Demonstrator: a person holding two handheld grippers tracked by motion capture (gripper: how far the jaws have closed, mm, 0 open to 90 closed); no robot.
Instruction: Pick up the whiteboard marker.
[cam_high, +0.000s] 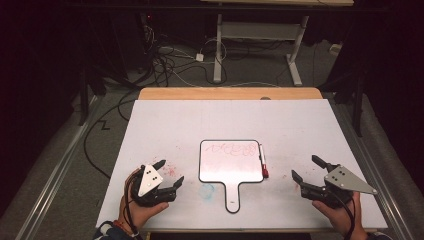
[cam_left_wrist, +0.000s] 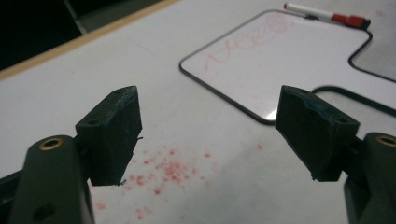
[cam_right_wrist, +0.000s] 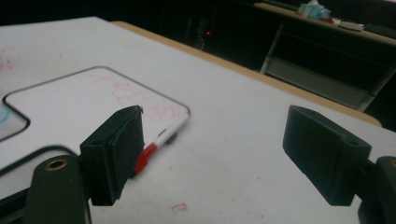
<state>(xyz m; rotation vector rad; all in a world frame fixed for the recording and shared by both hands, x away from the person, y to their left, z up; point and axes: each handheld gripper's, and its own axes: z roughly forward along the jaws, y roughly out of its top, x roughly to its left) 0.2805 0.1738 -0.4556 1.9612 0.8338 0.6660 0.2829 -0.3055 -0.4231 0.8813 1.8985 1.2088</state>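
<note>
A small paddle-shaped whiteboard (cam_high: 230, 162) with red scribbles along its top lies flat at the table's middle, handle toward me. A white marker with a red cap (cam_high: 262, 161) rests along its right edge, cap nearest me. My left gripper (cam_high: 169, 175) sits low at the front left, jaws open and empty, aimed at the whiteboard (cam_left_wrist: 280, 51) and marker (cam_left_wrist: 327, 14). At the front right my right gripper (cam_high: 306, 169) is open too, nothing between its jaws, with the marker (cam_right_wrist: 159, 140) and whiteboard (cam_right_wrist: 93, 98) ahead to its left.
The white table sheet (cam_high: 165, 125) carries red smudges (cam_left_wrist: 168, 170) just ahead of the left gripper and a faint blue smear (cam_high: 206, 190) beside the whiteboard's handle. A wooden table edge (cam_high: 230, 93) runs along the far side; cables and a desk frame (cam_high: 260, 45) lie beyond.
</note>
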